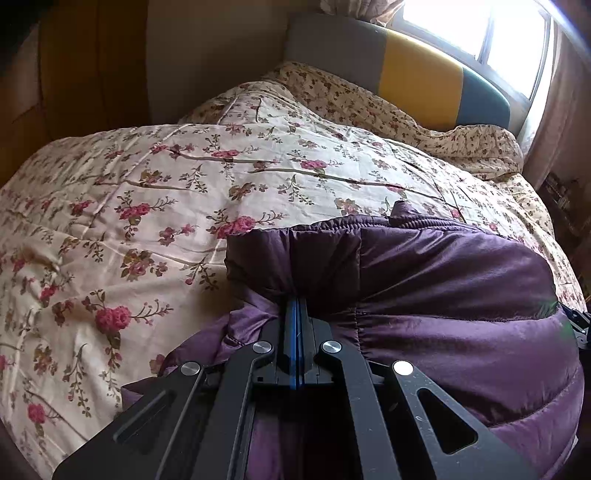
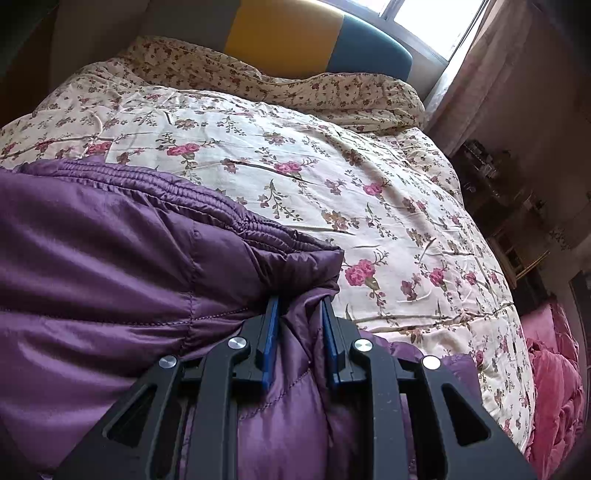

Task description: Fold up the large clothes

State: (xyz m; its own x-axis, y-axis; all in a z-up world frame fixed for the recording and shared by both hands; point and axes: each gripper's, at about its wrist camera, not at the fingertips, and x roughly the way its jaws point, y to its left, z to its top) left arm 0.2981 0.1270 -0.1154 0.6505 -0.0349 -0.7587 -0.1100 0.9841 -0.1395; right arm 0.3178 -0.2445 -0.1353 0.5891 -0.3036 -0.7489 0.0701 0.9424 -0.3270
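Observation:
A purple quilted down jacket (image 1: pixel 443 295) lies folded on the floral bedspread (image 1: pixel 147 206), its elastic hem along the far edge. My left gripper (image 1: pixel 296 299) is shut tight on a pinch of the jacket's left side. In the right wrist view the jacket (image 2: pixel 110 258) fills the left half over the bedspread (image 2: pixel 369 192). My right gripper (image 2: pixel 300 302) is closed on a thick bunch of the jacket's right corner, with its blue pads (image 2: pixel 271 332) held apart by the fabric.
A headboard (image 1: pixel 417 70) with grey, yellow and teal panels stands at the far end under a bright window (image 1: pixel 480 29). A small-flowered quilt (image 2: pixel 277 77) is bunched below it. A pink garment (image 2: pixel 554 373) lies off the bed's right edge by dark shelving (image 2: pixel 498 192).

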